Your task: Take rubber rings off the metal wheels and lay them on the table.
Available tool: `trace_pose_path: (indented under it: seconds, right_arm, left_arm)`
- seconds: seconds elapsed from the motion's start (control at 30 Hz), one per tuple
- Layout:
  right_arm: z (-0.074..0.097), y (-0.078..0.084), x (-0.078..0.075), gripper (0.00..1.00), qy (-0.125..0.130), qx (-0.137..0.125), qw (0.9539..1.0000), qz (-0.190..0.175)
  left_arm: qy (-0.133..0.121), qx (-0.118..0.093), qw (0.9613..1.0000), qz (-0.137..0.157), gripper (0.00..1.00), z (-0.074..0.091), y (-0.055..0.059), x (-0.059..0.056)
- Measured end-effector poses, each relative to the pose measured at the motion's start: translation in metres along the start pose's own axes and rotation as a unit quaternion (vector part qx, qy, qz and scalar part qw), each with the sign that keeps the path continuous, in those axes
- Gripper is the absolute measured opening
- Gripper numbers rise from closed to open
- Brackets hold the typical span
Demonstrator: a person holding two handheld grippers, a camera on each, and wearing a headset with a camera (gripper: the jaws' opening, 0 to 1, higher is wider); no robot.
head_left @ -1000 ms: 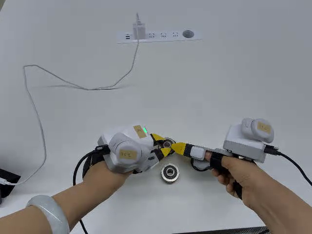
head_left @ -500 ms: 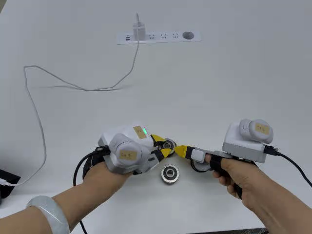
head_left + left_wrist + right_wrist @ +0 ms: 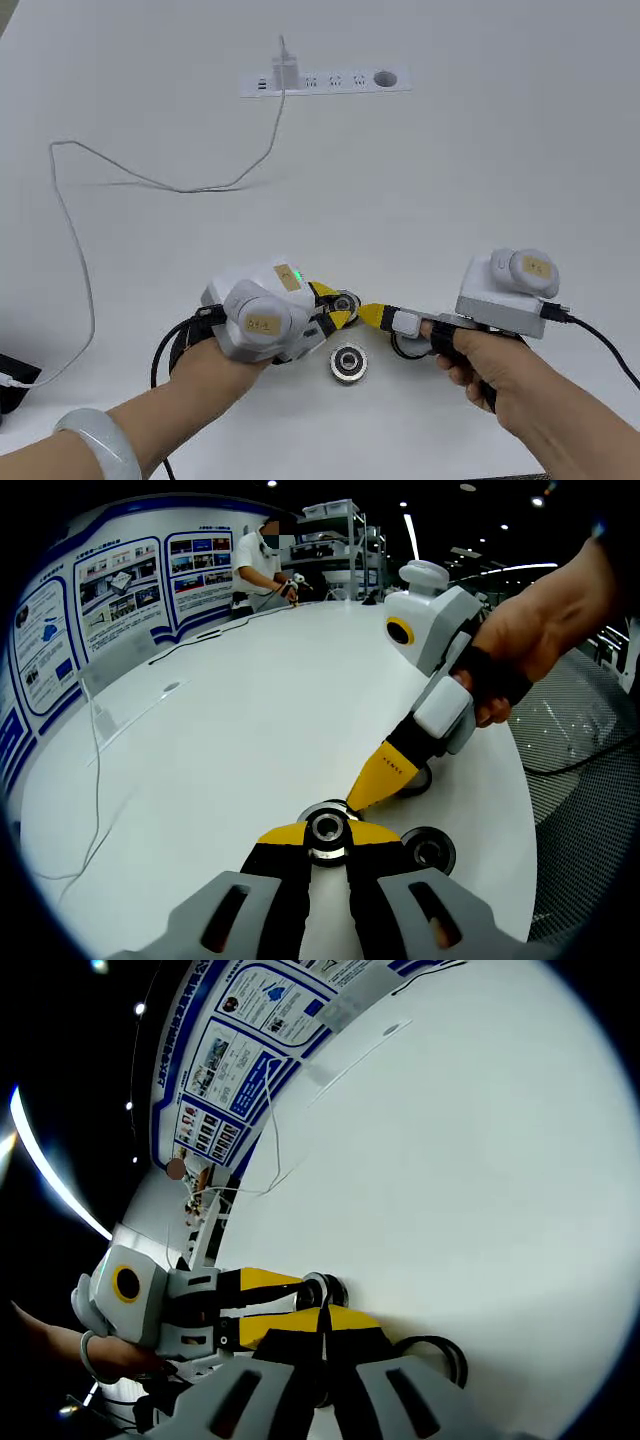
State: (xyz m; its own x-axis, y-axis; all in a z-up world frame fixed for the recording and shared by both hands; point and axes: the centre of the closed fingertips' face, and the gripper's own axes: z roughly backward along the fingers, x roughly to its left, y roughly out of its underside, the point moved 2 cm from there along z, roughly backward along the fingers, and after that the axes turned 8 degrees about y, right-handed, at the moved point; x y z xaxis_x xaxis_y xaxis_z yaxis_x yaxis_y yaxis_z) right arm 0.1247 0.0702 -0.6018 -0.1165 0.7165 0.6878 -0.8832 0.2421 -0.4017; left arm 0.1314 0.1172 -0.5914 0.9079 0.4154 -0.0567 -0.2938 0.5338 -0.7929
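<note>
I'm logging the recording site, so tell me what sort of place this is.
Probably a showroom or lab hall: blue-framed display boards line the wall, storage shelving stands at the far end, and a power strip lies on the big white table.

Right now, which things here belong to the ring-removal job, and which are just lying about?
Job:
- held wheel, clamped in the left gripper
- right gripper, fingers at that wheel's edge
- second wheel on the table
- loose rubber ring

Lying about:
- power strip
- charger
- white cable
- black object at the table edge
</note>
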Motion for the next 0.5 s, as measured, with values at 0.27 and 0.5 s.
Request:
trace_pose_path:
  seconds: [0.27,0.5]
  right_arm:
    - [0.0009,-0.0011,0.0025,0.02,0.003,-0.004,1.0,-0.007]
    - [0.0008,-0.0019,0.0071,0.01,-0.001,-0.006,1.0,-0.004]
  left_arm:
    - [0.0,0.001,1.0,0.0,0.14,0.0001,-0.0002,-0.0004]
    - [0.0,0.001,1.0,-0.001,0.14,0.0002,0.0,-0.0001]
